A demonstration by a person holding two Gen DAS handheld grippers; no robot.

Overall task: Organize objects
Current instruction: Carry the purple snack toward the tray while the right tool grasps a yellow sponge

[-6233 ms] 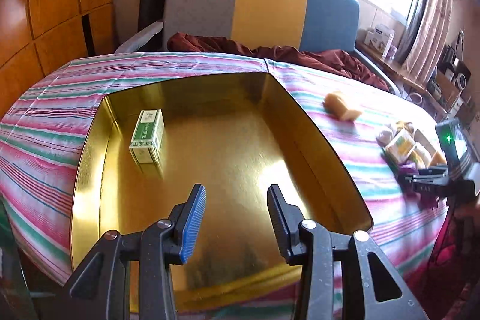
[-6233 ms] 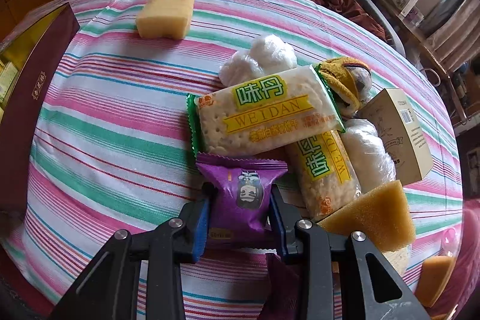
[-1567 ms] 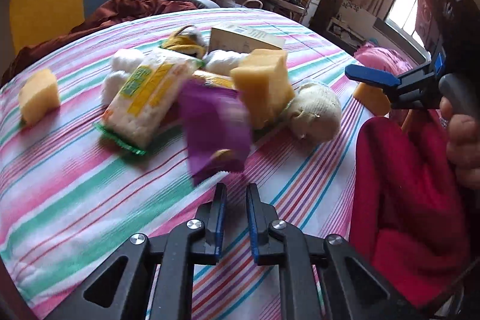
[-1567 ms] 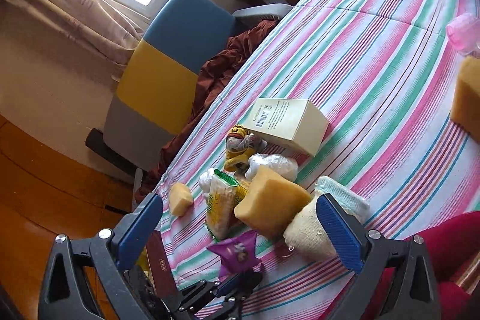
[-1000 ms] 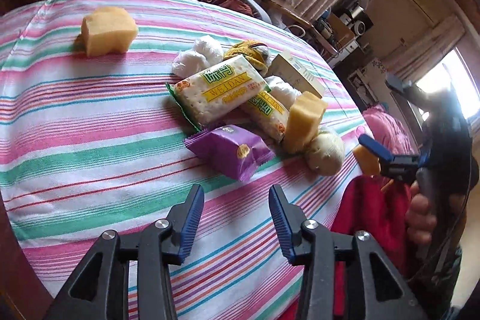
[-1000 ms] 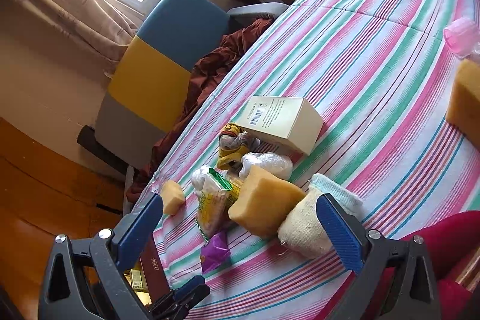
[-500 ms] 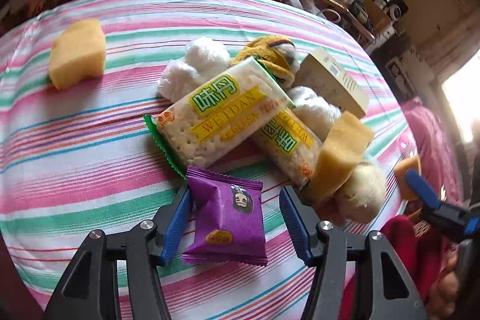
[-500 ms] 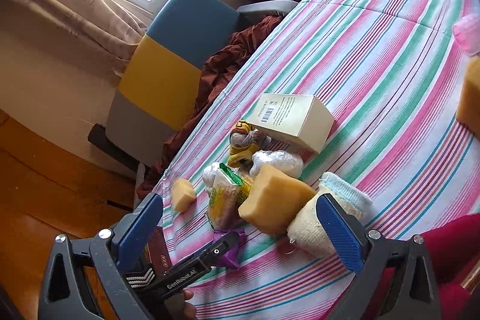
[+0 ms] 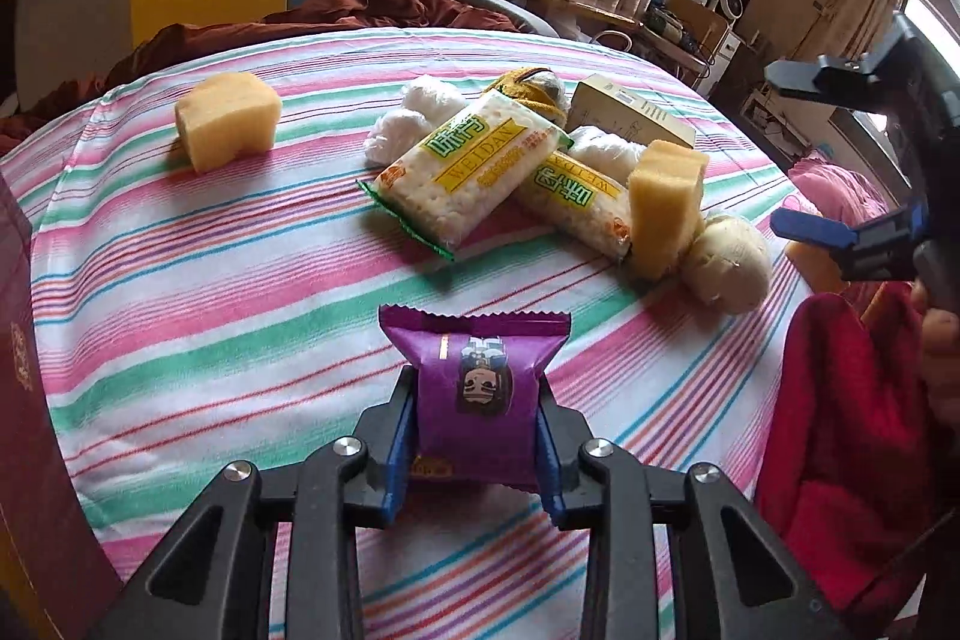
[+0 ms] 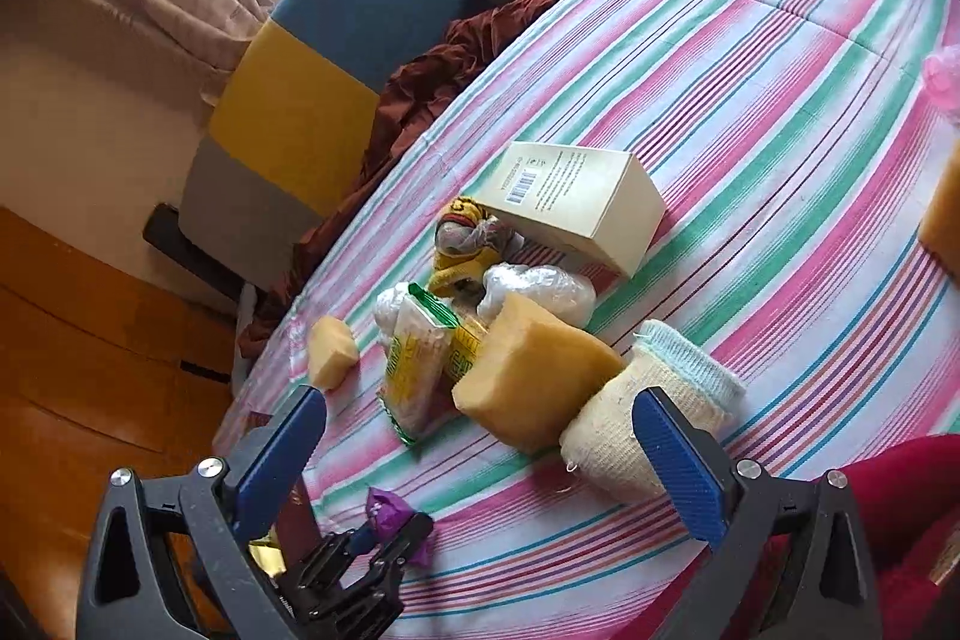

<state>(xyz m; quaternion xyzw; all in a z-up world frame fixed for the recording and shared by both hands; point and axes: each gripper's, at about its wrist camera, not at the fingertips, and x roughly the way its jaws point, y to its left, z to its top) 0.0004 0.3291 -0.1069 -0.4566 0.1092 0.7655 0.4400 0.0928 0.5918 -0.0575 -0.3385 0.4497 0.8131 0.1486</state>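
Observation:
My left gripper (image 9: 474,394) is shut on a purple snack packet (image 9: 477,388) and holds it above the striped tablecloth (image 9: 210,292); the packet also shows small in the right wrist view (image 10: 387,511). My right gripper (image 10: 480,454) is wide open and empty, held above the table's near edge. In the left wrist view it (image 9: 840,160) is at the far right. Ahead lies a pile: two cracker packs (image 9: 474,166), yellow sponges (image 9: 663,208), a cream box (image 10: 576,202), white wrapped balls (image 9: 414,106) and a rolled sock (image 10: 648,400).
A lone yellow sponge (image 9: 228,121) lies at the left of the cloth. The maroon wall of the gold tray (image 9: 24,400) stands at the far left. A blue, yellow and grey sofa (image 10: 312,58) with a maroon blanket is behind the table. Red clothing (image 9: 840,430) is at the right.
My left gripper has closed on the purple packet and lifted it off the cloth, back from the pile. The right gripper has stayed open and nearly still.

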